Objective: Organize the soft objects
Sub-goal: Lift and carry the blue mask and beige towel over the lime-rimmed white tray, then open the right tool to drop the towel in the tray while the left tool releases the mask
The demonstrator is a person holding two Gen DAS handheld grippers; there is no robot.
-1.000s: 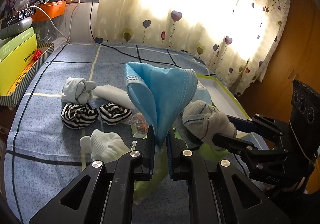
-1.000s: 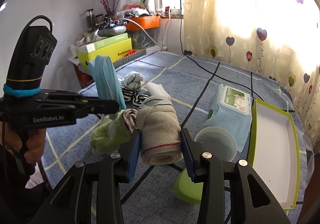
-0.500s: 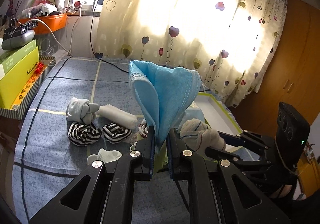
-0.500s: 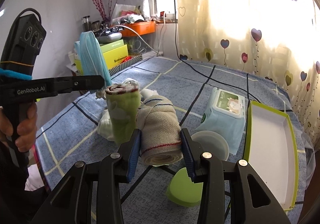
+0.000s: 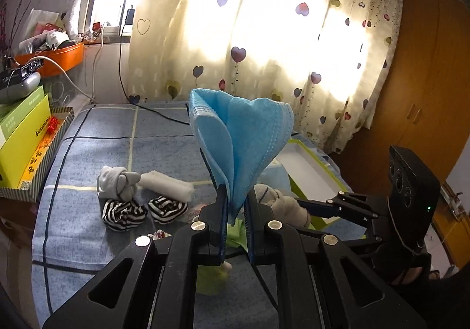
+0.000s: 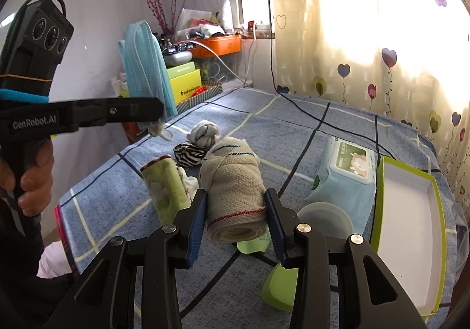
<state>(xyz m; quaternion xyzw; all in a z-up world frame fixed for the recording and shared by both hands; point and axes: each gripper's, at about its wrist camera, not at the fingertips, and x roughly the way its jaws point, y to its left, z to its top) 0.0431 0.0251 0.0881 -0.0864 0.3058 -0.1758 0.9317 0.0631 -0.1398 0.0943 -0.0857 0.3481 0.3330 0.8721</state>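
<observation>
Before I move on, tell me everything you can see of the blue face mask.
The blue face mask is thin pleated non-woven fabric with stitched edges, folded double. It stands upright and fans out above the left gripper, whose jaws are shut on its lower end. White ear loops dangle below in the right wrist view. It hangs above the bed, touching nothing else.

Black left gripper (image 6: 158,108) marked "GenRobot.AI", blue-banded; right gripper (image 6: 236,213) fitted with blue pads, silver screws.

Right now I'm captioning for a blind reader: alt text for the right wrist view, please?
The right gripper clamps a rolled beige sock above a blue checked bed. At left, the left gripper holds up blue face masks.
</observation>
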